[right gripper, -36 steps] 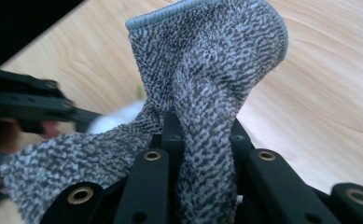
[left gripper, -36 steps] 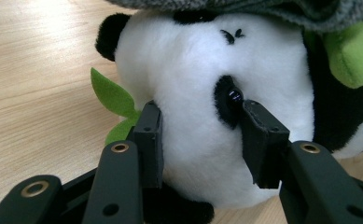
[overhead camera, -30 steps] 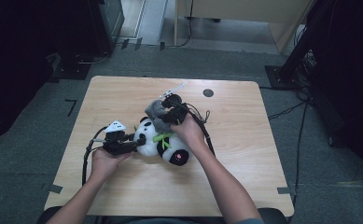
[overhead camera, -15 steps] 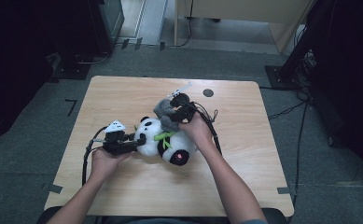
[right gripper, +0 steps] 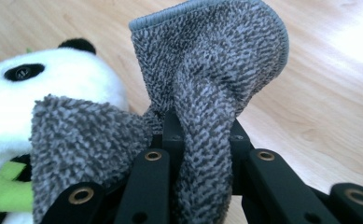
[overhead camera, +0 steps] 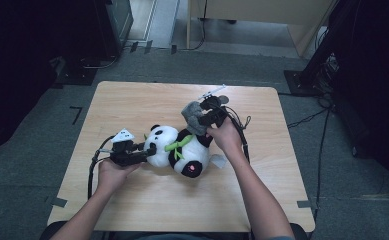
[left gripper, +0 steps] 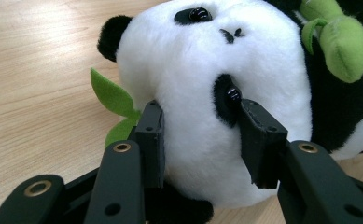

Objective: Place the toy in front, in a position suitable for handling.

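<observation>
Light wooden table [overhead camera: 132, 100], grey carpeted floor [overhead camera: 32, 150], black cables [overhead camera: 307, 117] beside it, wooden cabinet [overhead camera: 262, 20] behind

This looks like a lab or recording studio rather than a home; a single bare wooden table [overhead camera: 147, 100] stands alone in the middle of a grey carpeted floor [overhead camera: 27, 170]; short strips of dark tape [overhead camera: 76, 111] mark spots on the carpet, and more tape [overhead camera: 304, 204] sits at the table's edges; black cables [overhead camera: 309, 119] trail across the floor at the right toward dark stands [overhead camera: 322, 60]; black equipment [overhead camera: 113, 25] lines the far left, largely in shadow; a pale wooden cabinet [overhead camera: 302, 20] stands at the back; the surroundings are dark while the table is lit from above, as on a set arranged for filming.
</observation>
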`<action>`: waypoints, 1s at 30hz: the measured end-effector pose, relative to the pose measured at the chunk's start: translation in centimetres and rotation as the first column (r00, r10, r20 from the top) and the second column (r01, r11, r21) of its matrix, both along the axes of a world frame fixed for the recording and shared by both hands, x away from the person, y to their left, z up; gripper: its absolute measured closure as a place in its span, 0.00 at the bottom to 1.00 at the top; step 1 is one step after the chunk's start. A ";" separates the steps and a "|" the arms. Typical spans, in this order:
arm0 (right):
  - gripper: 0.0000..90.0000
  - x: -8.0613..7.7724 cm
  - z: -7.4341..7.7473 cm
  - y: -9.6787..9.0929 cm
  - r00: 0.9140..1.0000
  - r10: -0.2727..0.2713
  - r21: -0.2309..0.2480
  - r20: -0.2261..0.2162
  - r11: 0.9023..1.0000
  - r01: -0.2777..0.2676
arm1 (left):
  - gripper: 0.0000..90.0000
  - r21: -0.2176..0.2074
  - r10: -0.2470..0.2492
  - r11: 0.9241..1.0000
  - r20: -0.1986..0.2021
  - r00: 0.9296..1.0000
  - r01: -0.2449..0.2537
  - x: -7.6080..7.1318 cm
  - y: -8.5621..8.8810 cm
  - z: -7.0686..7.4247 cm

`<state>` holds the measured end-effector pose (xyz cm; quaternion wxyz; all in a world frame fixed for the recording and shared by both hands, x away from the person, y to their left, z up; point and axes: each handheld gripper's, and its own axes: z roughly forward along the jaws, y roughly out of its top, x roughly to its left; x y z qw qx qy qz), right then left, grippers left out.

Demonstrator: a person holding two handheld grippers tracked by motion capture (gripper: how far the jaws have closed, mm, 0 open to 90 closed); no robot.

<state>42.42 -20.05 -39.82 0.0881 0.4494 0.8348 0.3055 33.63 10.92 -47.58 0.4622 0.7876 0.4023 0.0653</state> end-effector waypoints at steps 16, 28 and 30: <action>0.86 -1.8 4.2 2.3 0.991 0.065 0.151 0.115 0.985 -0.082 | 0.62 -0.002 0.016 1.000 0.011 1.000 -0.016 0.0 -0.1 0.1; 0.86 -3.7 1.2 9.4 0.961 0.271 0.185 0.050 0.943 -0.276 | 0.59 -0.024 0.001 1.000 0.019 1.000 -0.001 0.0 0.2 -0.1; 0.86 -3.6 0.2 9.7 0.961 0.276 0.155 0.031 0.948 -0.278 | 0.56 -0.030 0.000 1.000 0.019 1.000 0.001 0.1 0.3 -0.3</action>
